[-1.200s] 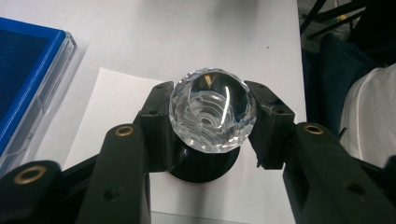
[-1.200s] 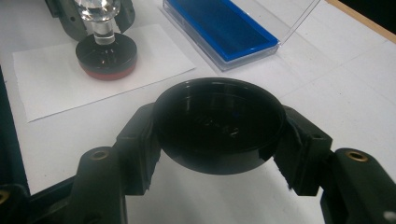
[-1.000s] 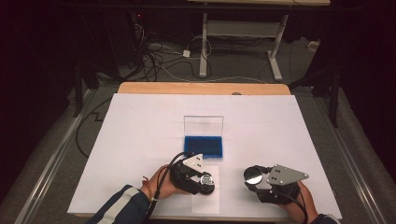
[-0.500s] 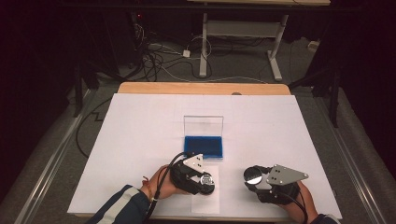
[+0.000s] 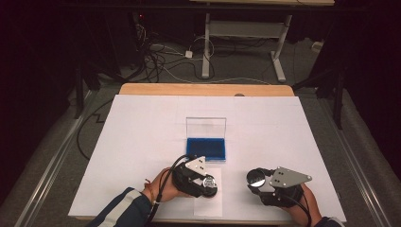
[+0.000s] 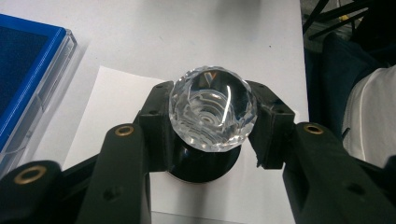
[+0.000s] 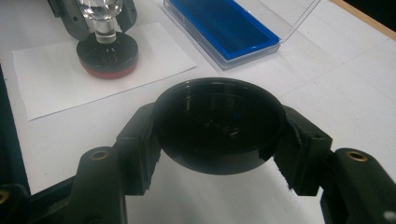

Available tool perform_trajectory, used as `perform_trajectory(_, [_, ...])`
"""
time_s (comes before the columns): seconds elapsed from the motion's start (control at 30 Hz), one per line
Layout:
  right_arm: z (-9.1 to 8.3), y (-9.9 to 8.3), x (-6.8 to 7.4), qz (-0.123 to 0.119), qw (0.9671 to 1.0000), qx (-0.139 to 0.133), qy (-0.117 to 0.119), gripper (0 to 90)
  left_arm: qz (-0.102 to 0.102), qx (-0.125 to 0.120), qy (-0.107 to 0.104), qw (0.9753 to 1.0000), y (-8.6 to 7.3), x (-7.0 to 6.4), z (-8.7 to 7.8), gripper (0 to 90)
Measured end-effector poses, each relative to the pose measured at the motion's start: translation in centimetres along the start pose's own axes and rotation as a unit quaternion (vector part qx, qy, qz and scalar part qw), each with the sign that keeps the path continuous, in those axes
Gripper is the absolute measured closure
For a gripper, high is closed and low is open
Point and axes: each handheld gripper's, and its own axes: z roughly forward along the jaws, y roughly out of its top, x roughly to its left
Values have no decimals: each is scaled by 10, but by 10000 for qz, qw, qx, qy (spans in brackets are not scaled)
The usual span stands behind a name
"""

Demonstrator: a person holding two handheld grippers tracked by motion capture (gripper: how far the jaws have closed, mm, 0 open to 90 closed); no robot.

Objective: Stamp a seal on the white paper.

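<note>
The table (image 5: 142, 142) is covered in white, with a bare wooden edge at its far side; behind it, on the floor, lie cables (image 5: 161, 61) and stand the legs of a second desk (image 5: 241, 28). In the middle of the table is an open blue case (image 5: 206, 147) with its clear lid (image 5: 206, 126) standing upright at the far side; nothing lies on the blue lining as far as the pictures show. Just on the near side of the case lies a small sheet of paper (image 5: 208, 198).

On this paper stands a stamp (image 7: 107, 46) with a faceted crystal knob (image 6: 212, 108), a black round body and a red underside that touches the paper; the left gripper (image 5: 201, 177) is clenched on the knob from both sides, and its jaws hide most of the stem in the left gripper view. The right gripper (image 7: 219, 135) is to the right of the paper, well apart from the stamp; its jaws are closed around a black round cap (image 5: 256, 177), hollow side up, held just above the table. A person's striped sleeve (image 5: 118, 210) comes in at the bottom left.

Against the picture of half a second ago, both grippers, the stamp, the cap and the case are at the same places; I can see no change.
</note>
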Motion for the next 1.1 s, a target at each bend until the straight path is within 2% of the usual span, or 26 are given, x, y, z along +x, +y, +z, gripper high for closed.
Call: perform_trajectory(1.1, [-1,1,1,-40,10000,-7,-15,386,-8,7,49,10000,0,-1,0,546])
